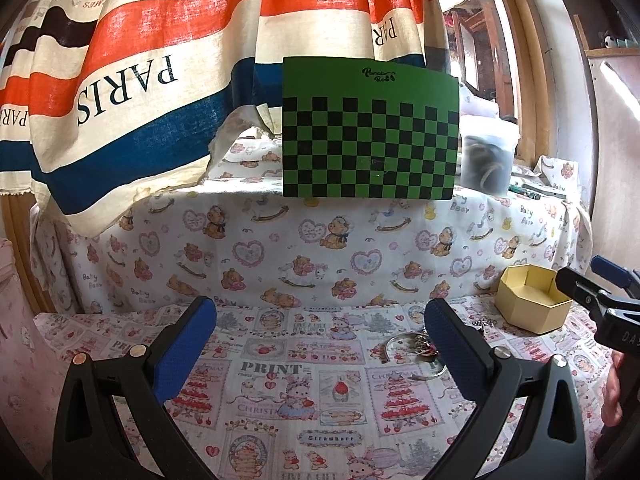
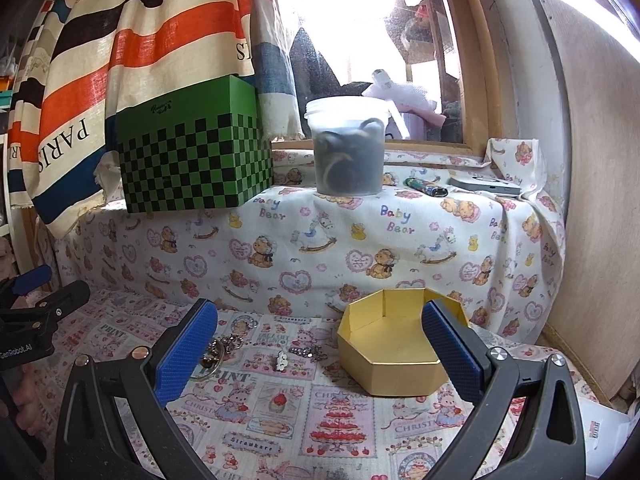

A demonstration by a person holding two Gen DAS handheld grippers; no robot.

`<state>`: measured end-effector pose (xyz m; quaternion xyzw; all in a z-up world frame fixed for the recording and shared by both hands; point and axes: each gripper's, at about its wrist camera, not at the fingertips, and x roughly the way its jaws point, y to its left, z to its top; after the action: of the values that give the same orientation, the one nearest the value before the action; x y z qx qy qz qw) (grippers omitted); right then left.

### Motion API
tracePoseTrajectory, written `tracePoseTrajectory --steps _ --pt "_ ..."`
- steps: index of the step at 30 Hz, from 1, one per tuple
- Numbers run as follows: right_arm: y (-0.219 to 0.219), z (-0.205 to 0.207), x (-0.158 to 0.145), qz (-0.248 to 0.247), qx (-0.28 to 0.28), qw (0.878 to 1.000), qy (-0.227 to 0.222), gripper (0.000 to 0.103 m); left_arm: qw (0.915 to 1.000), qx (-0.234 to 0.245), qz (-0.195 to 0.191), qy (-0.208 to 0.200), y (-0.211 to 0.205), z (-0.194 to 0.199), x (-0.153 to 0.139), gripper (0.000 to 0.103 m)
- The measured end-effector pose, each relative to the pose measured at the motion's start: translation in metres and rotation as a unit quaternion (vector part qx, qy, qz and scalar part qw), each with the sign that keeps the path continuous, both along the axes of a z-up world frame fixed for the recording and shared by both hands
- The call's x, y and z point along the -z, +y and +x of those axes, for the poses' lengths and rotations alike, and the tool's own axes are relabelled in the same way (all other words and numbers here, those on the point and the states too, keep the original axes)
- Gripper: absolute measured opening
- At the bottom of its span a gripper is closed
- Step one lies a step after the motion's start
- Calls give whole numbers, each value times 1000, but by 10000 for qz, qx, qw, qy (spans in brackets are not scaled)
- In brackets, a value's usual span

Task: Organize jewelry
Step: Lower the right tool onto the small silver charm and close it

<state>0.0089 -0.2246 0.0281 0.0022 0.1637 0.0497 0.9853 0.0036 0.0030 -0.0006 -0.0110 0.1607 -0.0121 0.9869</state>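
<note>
A gold octagonal box (image 2: pixel 390 354) stands open and empty on the printed cloth; in the left wrist view the same box (image 1: pixel 534 300) is at the far right. Jewelry lies to its left: a bangle with rings and a chain (image 2: pixel 218 354), a small white charm (image 2: pixel 282 360) and a short chain (image 2: pixel 308 352). In the left wrist view the bangle pile (image 1: pixel 416 346) lies just beside the right finger. My left gripper (image 1: pixel 320 348) is open with nothing between its fingers. My right gripper (image 2: pixel 320 348) is open too, its right finger in front of the box.
A raised ledge under bear-print cloth runs along the back, bearing a green checkered box (image 2: pixel 192 152), a plastic tub (image 2: pixel 346 146), a lighter (image 2: pixel 426 188) and a flat grey device (image 2: pixel 486 186). A striped curtain (image 1: pixel 132 80) hangs at the left. A wall stands at the right.
</note>
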Motion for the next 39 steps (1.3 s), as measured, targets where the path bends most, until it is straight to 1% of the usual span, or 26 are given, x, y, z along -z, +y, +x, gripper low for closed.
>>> tracePoseTrajectory --steps 2,4,5,6,7,8,9,11,13,15,16,17,18,20,24,26,28,29,33,35,39 --pt "-1 2 1 69 -116 9998 113 101 10000 50 -54 14 1 1 0 103" --pt "-3 5 2 179 -213 9992 272 89 10000 28 -60 5 2 0 0 103" --pt "-5 7 2 270 -275 9985 389 86 10000 -68 -39 -16 2 0 -1 103" --pt "-6 10 3 326 -317 9979 470 80 9999 -167 -5 -36 2 0 -1 103" --pt "-7 12 4 412 -393 9967 572 72 9996 -257 53 -38 3 0 -1 103" --pt "-8 14 5 464 -467 9957 648 68 9996 -271 72 -6 4 2 -2 103" --pt "-8 16 5 525 -566 9942 742 61 9998 -187 20 60 7 4 -2 103" --pt "-7 19 5 600 -753 9911 921 53 9997 -21 -135 190 13 7 -5 103" --pt "-4 24 4 666 -879 9868 1182 44 9994 15 -246 233 19 8 -7 103" --pt "-3 30 4 794 -940 9820 1433 39 9990 42 -320 296 24 11 -10 101" --pt "0 35 5 769 -895 9800 1605 37 9989 20 -327 335 26 12 -10 99" --pt "5 41 7 695 -836 9773 1819 36 9986 1 -346 406 28 15 -9 94" --pt "8 46 9 656 -834 9755 1925 34 9981 20 -381 482 30 17 -8 85" --pt "17 59 18 467 -690 9697 2298 34 9969 21 -416 672 33 24 -4 80" --pt "23 84 35 535 -580 9584 2745 32 9948 -151 -406 924 37 33 4 80" --pt "26 92 41 437 -475 9580 2794 29 9943 -210 -410 963 39 34 5 80" --pt "30 101 47 339 -399 9545 2935 23 9940 -219 -446 970 41 34 5 80" --pt "32 104 50 318 -385 9533 2978 22 9939 -227 -467 970 42 34 5 80" --pt "37 110 58 117 -212 9553 2947 21 9932 -350 -485 998 46 36 5 84" --pt "39 113 61 98 -202 9538 2995 21 9926 -540 -432 1001 48 36 4 84" --pt "45 125 67 29 -266 9514 3067 21 9925 -504 -468 1013 51 37 3 87"
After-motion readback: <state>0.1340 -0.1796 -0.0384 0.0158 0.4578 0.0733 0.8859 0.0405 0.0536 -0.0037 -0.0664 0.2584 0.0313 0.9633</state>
